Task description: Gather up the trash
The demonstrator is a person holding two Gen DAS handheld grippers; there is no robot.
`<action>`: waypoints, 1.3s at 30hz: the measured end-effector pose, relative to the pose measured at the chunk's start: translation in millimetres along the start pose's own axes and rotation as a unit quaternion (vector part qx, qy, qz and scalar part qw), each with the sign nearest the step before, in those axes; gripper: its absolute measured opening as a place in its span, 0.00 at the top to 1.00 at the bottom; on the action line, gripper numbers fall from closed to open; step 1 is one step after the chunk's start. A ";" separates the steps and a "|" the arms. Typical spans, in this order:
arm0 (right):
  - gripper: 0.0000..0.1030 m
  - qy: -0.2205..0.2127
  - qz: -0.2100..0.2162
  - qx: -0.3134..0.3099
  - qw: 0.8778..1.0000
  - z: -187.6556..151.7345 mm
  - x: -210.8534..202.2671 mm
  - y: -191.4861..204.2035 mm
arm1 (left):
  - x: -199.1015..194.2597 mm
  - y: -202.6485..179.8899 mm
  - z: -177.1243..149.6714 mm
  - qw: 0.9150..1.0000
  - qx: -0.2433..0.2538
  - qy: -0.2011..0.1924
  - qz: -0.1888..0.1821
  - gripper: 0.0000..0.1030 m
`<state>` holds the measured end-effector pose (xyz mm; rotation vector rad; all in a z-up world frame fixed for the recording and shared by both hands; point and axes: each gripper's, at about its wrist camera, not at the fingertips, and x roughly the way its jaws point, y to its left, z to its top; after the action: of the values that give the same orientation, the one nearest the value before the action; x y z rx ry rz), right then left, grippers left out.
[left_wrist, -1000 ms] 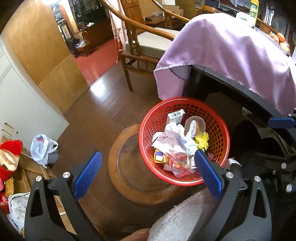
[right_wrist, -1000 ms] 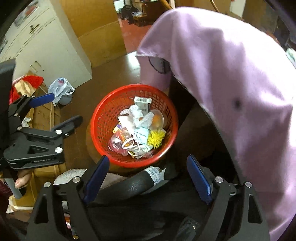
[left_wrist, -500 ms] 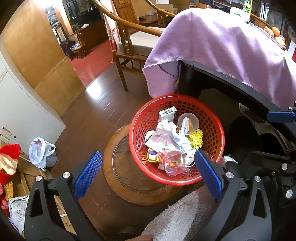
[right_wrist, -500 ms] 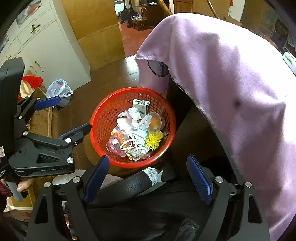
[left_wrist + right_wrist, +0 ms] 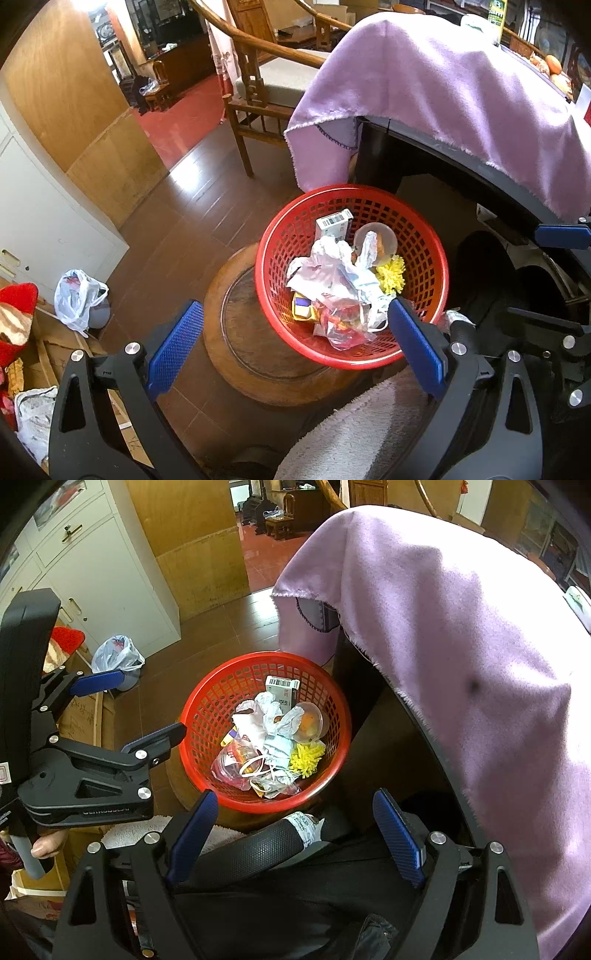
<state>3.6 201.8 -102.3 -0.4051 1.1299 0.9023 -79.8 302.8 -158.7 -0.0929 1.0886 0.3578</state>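
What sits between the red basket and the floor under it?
A round wooden stool: the red basket rests on its top, overhanging toward the purple cloth. The left wrist view shows it best.

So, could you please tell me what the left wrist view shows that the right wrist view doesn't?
Only left wrist: a wooden chair and oranges on the table. Only right wrist: the open left tool from the side, and a tall white cabinet. Both: the red basket of trash, the purple cloth, and a white bag on the floor.
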 end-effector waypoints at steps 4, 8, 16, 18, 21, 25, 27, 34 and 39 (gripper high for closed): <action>0.18 0.000 0.001 0.000 1.000 -0.1 0.2 0.0 | 1.9 0.3 0.5 1.000 -0.003 0.003 0.000 0.07; 0.18 0.001 0.000 0.000 1.000 0.2 0.4 -0.1 | -0.2 -1.0 0.5 1.000 -0.001 -0.001 0.002 0.07; 0.18 0.000 -0.001 0.000 1.000 0.4 0.1 0.2 | -2.9 -1.3 2.0 1.000 0.000 -0.005 -0.001 0.07; 0.18 0.000 -0.001 0.000 1.000 0.5 0.7 -0.2 | -2.8 -1.2 2.2 1.000 0.000 -0.004 -0.002 0.07; 0.18 0.000 -0.001 0.000 1.000 0.6 0.7 -0.2 | -2.8 -0.9 2.3 1.000 0.001 -0.003 -0.001 0.07; 0.18 0.001 -0.001 0.000 1.000 0.4 0.6 -0.9 | -3.4 -1.5 2.3 1.000 0.001 -0.004 -0.001 0.07; 0.18 0.001 -0.001 0.000 1.000 0.6 0.5 -0.2 | -3.3 -1.3 2.4 1.000 0.000 -0.004 -0.001 0.07; 0.18 0.001 -0.001 0.000 1.000 0.6 0.3 -0.1 | -3.1 -1.2 2.3 1.000 0.000 -0.003 -0.001 0.07; 0.18 0.001 -0.001 0.000 1.000 0.7 0.1 0.0 | -3.1 -1.0 1.8 1.000 0.000 -0.003 -0.001 0.07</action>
<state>4.0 202.4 -102.2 -0.4069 1.1307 0.9004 -79.2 301.6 -155.3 -0.0926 1.0835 0.3555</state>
